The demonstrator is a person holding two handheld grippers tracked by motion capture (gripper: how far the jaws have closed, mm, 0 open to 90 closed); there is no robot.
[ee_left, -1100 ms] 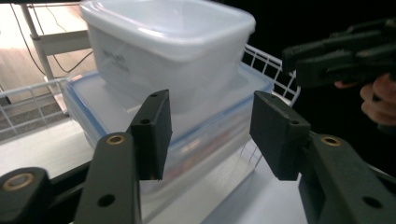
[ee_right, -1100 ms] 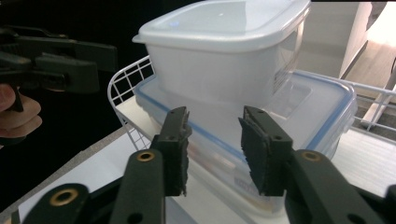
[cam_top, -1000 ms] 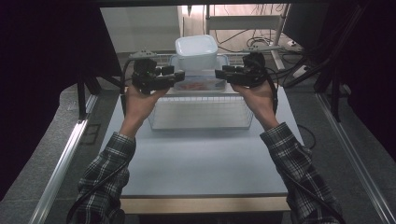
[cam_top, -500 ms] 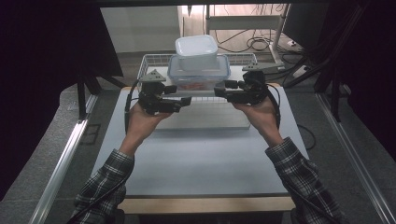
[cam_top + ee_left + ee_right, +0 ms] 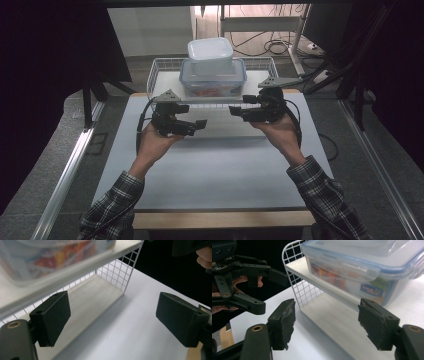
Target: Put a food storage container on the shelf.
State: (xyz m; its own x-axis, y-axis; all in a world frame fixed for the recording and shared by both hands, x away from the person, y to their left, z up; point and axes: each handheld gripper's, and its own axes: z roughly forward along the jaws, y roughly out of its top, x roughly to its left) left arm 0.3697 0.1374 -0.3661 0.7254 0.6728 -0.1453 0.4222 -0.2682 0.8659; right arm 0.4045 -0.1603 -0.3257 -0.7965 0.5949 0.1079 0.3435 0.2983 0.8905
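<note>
White wire rack (image 5: 165, 80) stands just beyond both grippers, its long axis left-right, left gripper (image 5: 197, 126) and right gripper (image 5: 235, 111) both open and empty, their jaws having just been widening.

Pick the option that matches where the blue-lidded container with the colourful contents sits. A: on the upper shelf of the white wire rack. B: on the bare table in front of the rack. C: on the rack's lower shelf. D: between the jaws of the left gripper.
A: the blue-lidded container rests on the upper shelf of the white wire rack, with the lower shelf bare beneath it, and a white container sits on top of it.
</note>
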